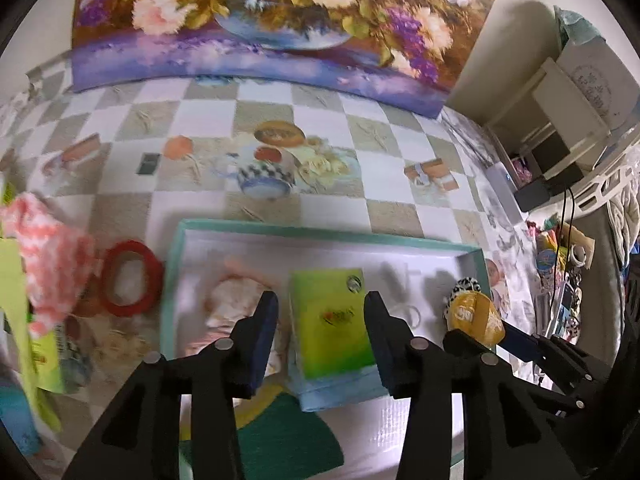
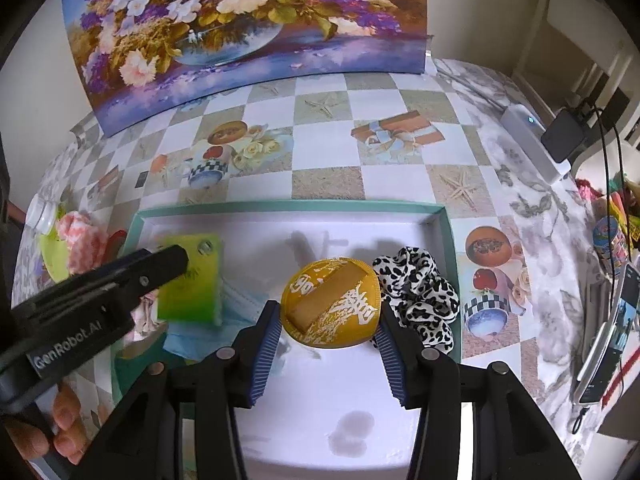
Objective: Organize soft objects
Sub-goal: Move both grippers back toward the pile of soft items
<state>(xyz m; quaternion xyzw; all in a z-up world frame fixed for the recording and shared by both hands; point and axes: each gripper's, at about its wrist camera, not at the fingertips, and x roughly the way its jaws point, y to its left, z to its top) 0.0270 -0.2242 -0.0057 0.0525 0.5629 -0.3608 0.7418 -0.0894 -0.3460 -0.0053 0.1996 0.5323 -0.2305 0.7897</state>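
Observation:
A teal-rimmed white tray [image 2: 288, 206] lies on the table. In the right wrist view my right gripper [image 2: 328, 330] is shut on a round yellow puff [image 2: 330, 306], held just over the tray floor beside a black-and-white scrunchie [image 2: 420, 296]. In the left wrist view my left gripper [image 1: 322, 332] is open, its fingers either side of a green tissue pack [image 1: 332, 320] that lies on a blue face mask [image 1: 336, 394] in the tray. A pale floral cloth [image 1: 236, 308] and a green cloth [image 1: 288, 440] lie in the tray too. The puff also shows at the right [image 1: 476, 316].
A pink-and-white fluffy cloth [image 1: 48, 256], a red tape ring [image 1: 130, 278] and a lime-green packet [image 1: 16, 320] lie left of the tray. A flower painting [image 2: 248, 32] stands at the back. A white power strip [image 2: 532, 140] and clutter are at the right edge.

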